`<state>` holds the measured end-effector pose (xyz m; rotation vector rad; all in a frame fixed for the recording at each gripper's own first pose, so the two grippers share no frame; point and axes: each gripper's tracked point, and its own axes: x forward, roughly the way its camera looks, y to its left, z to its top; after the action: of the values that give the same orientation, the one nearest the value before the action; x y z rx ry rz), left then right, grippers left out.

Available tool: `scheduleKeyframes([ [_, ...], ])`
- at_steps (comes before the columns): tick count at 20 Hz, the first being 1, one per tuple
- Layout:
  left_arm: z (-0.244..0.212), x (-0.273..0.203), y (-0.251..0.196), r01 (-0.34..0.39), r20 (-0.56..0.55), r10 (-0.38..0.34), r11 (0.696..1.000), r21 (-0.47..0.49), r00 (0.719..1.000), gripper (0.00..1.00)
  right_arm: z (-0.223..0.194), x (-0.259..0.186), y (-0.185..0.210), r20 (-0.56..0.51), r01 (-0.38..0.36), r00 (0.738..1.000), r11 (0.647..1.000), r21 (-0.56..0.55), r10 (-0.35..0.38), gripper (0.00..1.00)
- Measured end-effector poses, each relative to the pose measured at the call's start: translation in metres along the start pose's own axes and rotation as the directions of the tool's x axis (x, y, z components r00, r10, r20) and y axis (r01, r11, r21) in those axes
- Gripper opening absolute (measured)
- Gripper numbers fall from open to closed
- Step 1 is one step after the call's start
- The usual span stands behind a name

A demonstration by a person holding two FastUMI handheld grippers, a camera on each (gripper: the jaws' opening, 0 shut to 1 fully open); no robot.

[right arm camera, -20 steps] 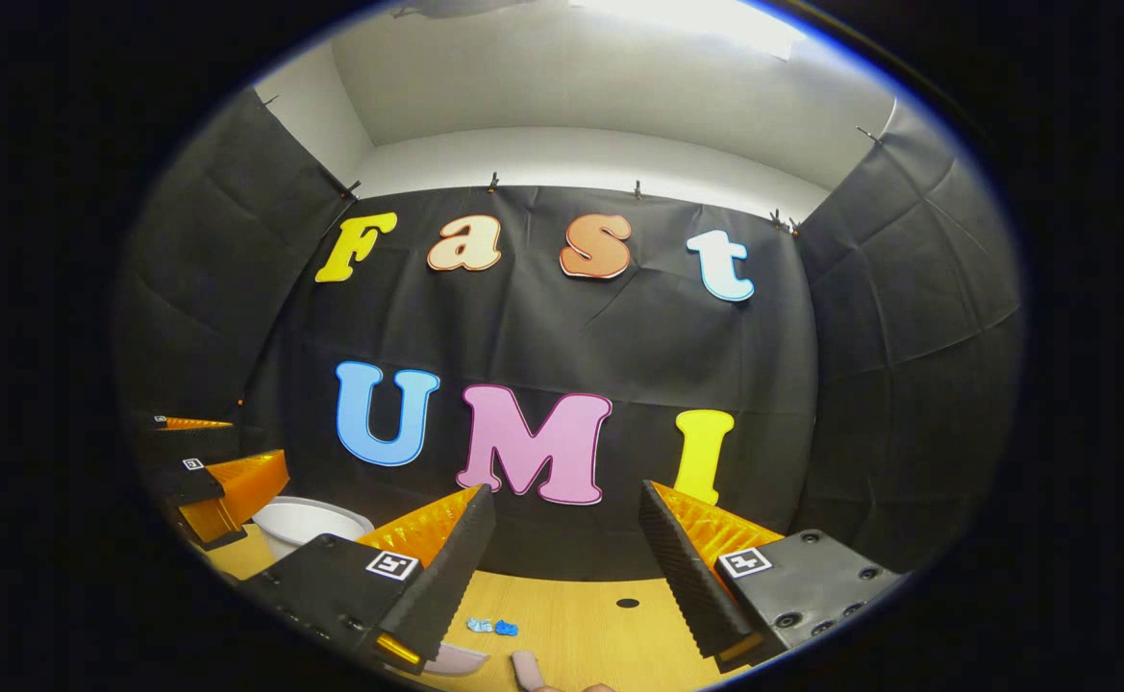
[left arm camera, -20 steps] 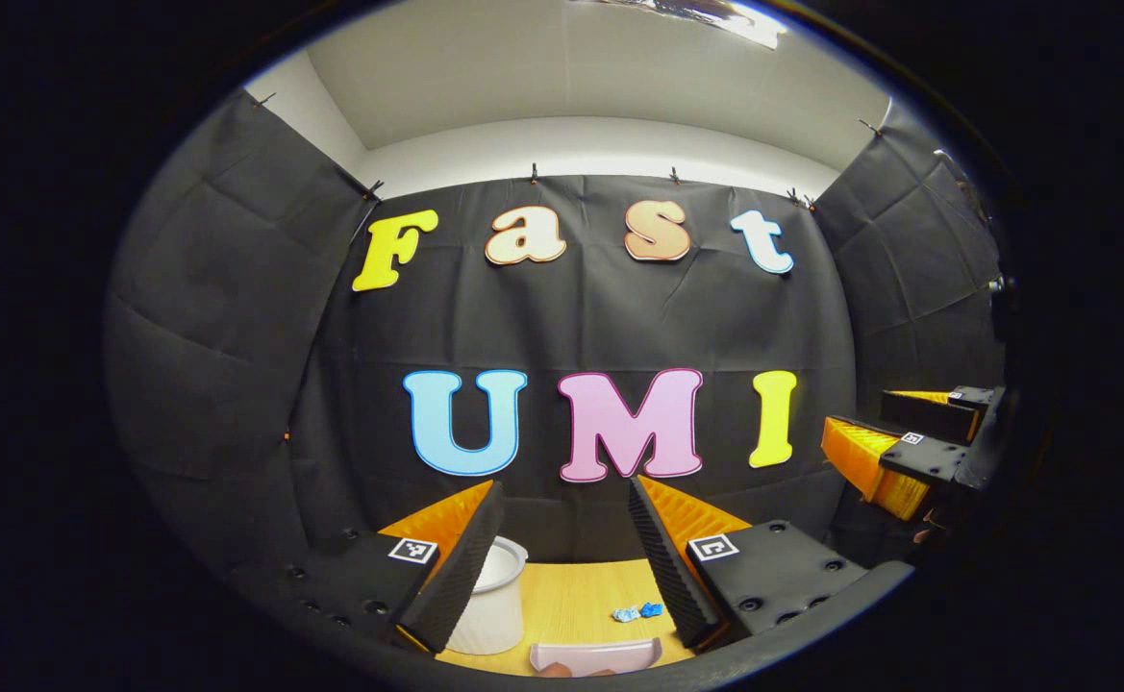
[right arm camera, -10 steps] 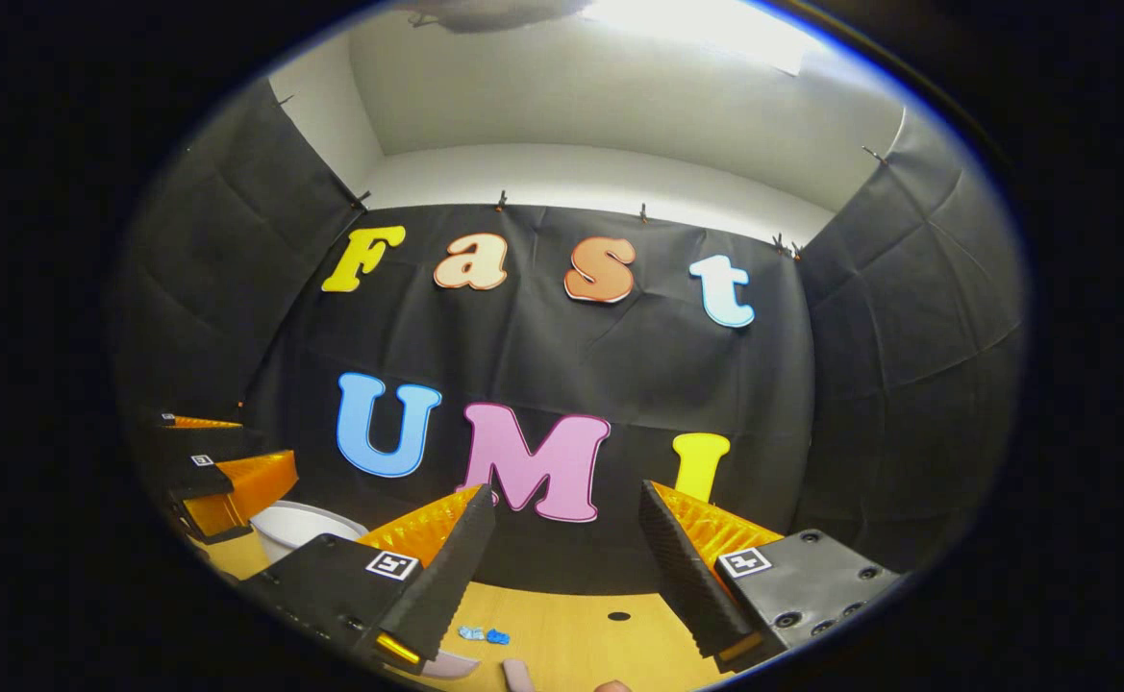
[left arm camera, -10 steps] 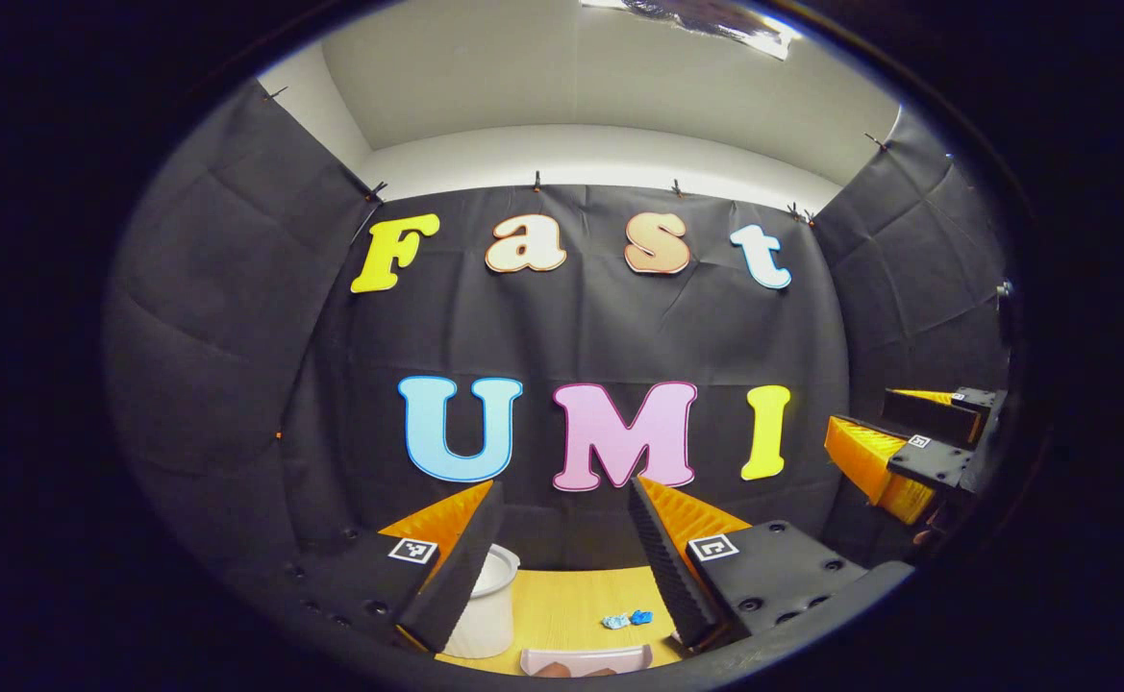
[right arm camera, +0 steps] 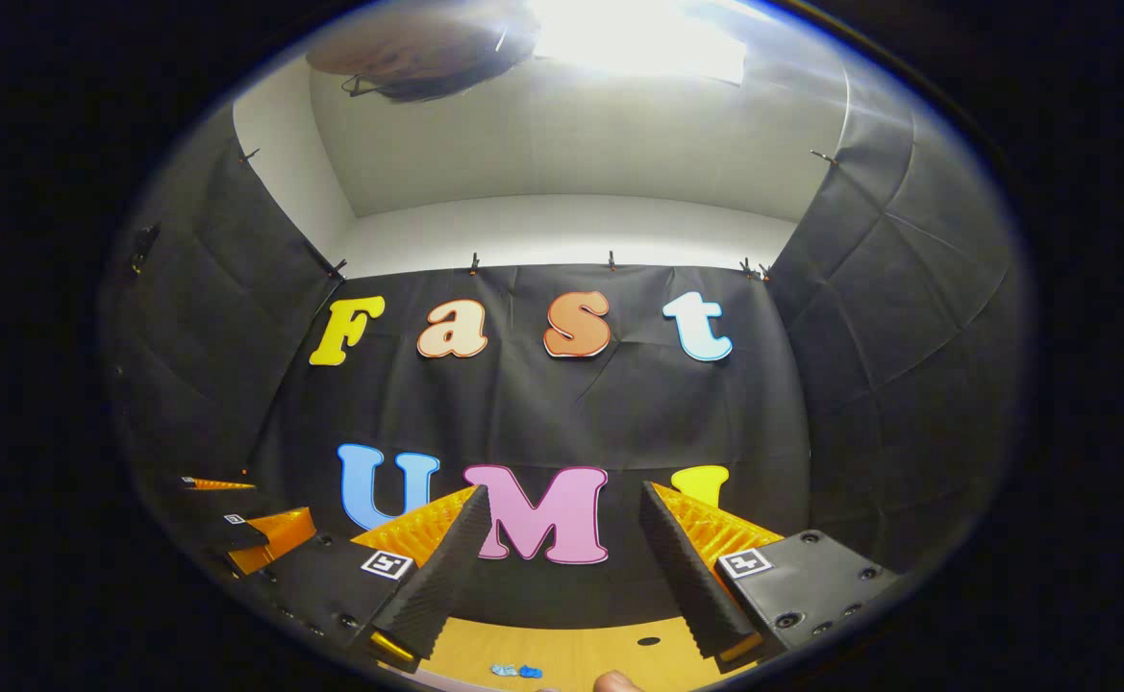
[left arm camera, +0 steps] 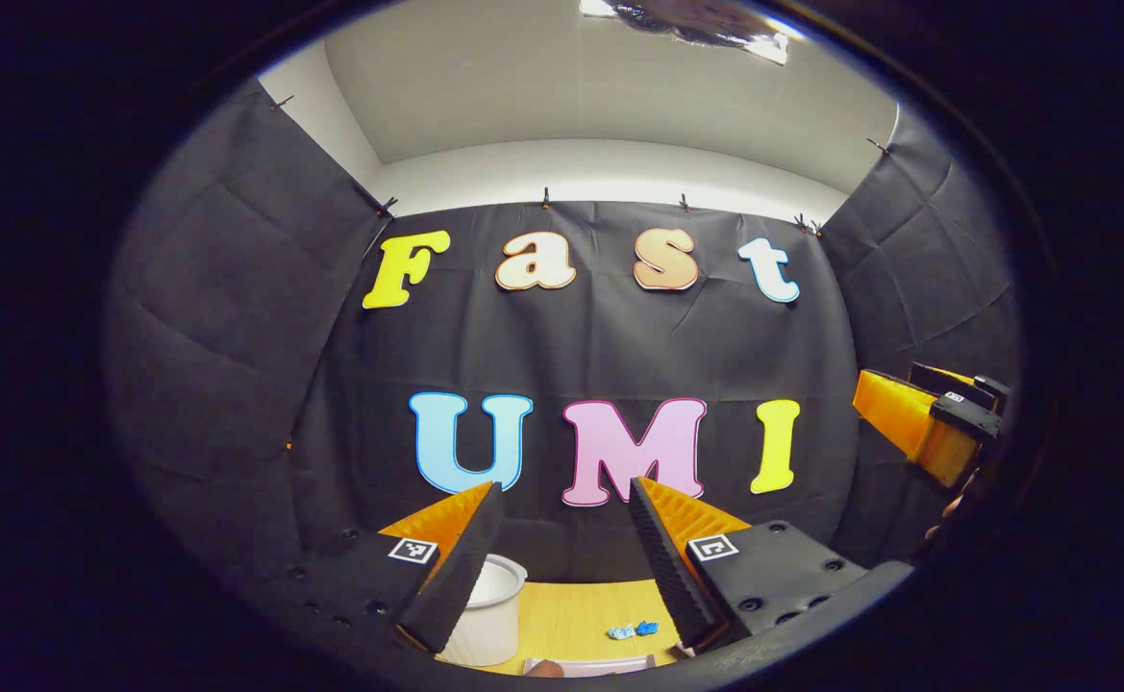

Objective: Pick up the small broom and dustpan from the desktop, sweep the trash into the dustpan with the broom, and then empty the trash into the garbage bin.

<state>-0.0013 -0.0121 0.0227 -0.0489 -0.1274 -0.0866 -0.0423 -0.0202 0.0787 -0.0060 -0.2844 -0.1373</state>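
Surface (left arm camera: 576, 610): wooden, showing as a narrow strip low in both views, ending at the black cloth wall behind. Left gripper (left arm camera: 562, 557): fingers spread, nothing between them, held above the near part of the surface. Right gripper (right arm camera: 562, 567): fingers spread likewise, empty, tilted up toward the wall and ceiling; in the left gripper view it sits high at the right edge (left arm camera: 927, 423), well apart from the things below. Bin (left arm camera: 489, 615): white, round, open-topped, standing on the surface at the left, partly hidden behind the left gripper's left finger. Trash (left arm camera: 634, 630): small blue crumpled bits, lying on bare wood right of the bin and just beside the left gripper's right finger; also seen low in the right gripper view (right arm camera: 516, 671). Dustpan (left arm camera: 590, 665): pale, only its rim visible at the bottom edge, near side of the trash. Open wood lies between bin and trash. Hole (right arm camera: 649, 640): small, dark, in the surface right of the trash. Broom: cannot be made out.
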Motion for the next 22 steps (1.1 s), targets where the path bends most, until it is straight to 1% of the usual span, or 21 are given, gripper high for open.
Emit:
scheduleKeyframes([
  [1,-0.001,-0.001,-0.003,0.013,-0.002,-0.013,1.000,-0.009,1.000,0.77,-0.005,0.000,0.005,-0.022,-0.016,1.000,1.000,-0.013,0.016,0.99],
  [2,-0.003,-0.001,-0.007,0.034,-0.005,-0.035,0.999,-0.025,0.999,0.77,-0.012,-0.002,0.013,-0.047,-0.033,0.998,0.999,-0.029,0.032,0.96],
  [3,-0.005,-0.003,-0.011,0.054,-0.009,-0.055,0.998,-0.043,0.998,0.77,-0.021,-0.004,0.015,-0.082,-0.039,0.996,0.998,-0.051,0.035,0.96],
  [4,-0.008,-0.003,-0.009,0.057,-0.017,-0.058,0.997,-0.052,0.998,0.77,-0.030,-0.005,0.013,-0.115,-0.034,0.993,0.997,-0.076,0.025,0.96],
  [6,-0.015,-0.004,-0.001,0.044,-0.040,-0.046,0.998,-0.032,0.998,0.77,-0.042,-0.007,0.010,-0.172,-0.021,0.985,0.992,-0.126,-0.001,0.96],
  [7,-0.015,-0.006,0.006,0.026,-0.038,-0.026,1.000,0.001,0.999,0.77,-0.045,-0.010,0.014,-0.198,-0.029,0.980,0.993,-0.112,0.006,0.96],
  [8,-0.012,-0.007,0.013,0.010,-0.021,-0.010,0.999,0.034,1.000,0.77,-0.049,-0.014,0.021,-0.224,-0.031,0.974,0.997,-0.076,0.013,0.99],
  [9,-0.009,-0.009,0.016,0.012,-0.004,-0.012,0.998,0.055,1.000,0.77,-0.051,-0.016,0.023,-0.243,-0.016,0.970,0.999,-0.043,0.005,0.96],
  [10,-0.012,-0.012,0.013,0.028,0.002,-0.028,0.998,0.062,1.000,0.77,-0.055,-0.018,0.020,-0.261,0.004,0.965,0.999,-0.036,-0.013,0.96],
  [11,-0.018,-0.014,0.010,0.057,-0.009,-0.057,0.997,0.059,0.998,0.77,-0.063,-0.020,0.017,-0.286,0.020,0.958,0.998,-0.053,-0.035,0.99],
  [12,-0.028,-0.018,0.007,0.089,-0.034,-0.087,0.994,0.060,0.996,0.77,-0.074,-0.023,0.017,-0.314,0.018,0.949,0.997,-0.081,-0.042,0.98],
  [13,-0.036,-0.022,0.008,0.110,-0.054,-0.107,0.992,0.067,0.993,0.77,-0.081,-0.025,0.019,-0.343,0.007,0.938,0.994,-0.110,-0.045,0.94],
  [14,-0.038,-0.024,0.014,0.119,-0.063,-0.114,0.990,0.077,0.991,0.77,-0.088,-0.024,0.019,-0.364,0.002,0.930,0.990,-0.139,-0.053,0.91],
  [16,-0.056,-0.026,0.020,0.130,-0.110,-0.122,0.989,0.069,0.986,0.77,-0.099,-0.024,0.013,-0.396,0.018,0.915,0.988,-0.156,-0.079,0.91],
  [17,-0.070,-0.027,0.020,0.145,-0.153,-0.136,0.988,0.047,0.979,0.77,-0.106,-0.024,0.011,-0.415,0.027,0.905,0.988,-0.154,-0.090,0.94],
  [19,-0.097,-0.029,0.015,0.178,-0.247,-0.173,0.984,-0.003,0.953,0.77,-0.124,-0.025,0.005,-0.451,0.035,0.887,0.987,-0.154,-0.102,0.94],
  [20,-0.111,-0.029,0.013,0.205,-0.295,-0.201,0.979,-0.017,0.934,0.77,-0.135,-0.024,0.002,-0.470,0.036,0.876,0.987,-0.157,-0.107,0.94],
  [21,-0.128,-0.032,0.005,0.247,-0.346,-0.241,0.969,-0.027,0.907,0.77,-0.149,-0.023,-0.002,-0.493,0.034,0.863,0.987,-0.157,-0.108,0.91],
  [22,-0.146,-0.035,0.000,0.271,-0.392,-0.263,0.962,-0.037,0.881,0.77,-0.163,-0.023,-0.006,-0.522,0.032,0.846,0.988,-0.154,-0.109,0.94],
])
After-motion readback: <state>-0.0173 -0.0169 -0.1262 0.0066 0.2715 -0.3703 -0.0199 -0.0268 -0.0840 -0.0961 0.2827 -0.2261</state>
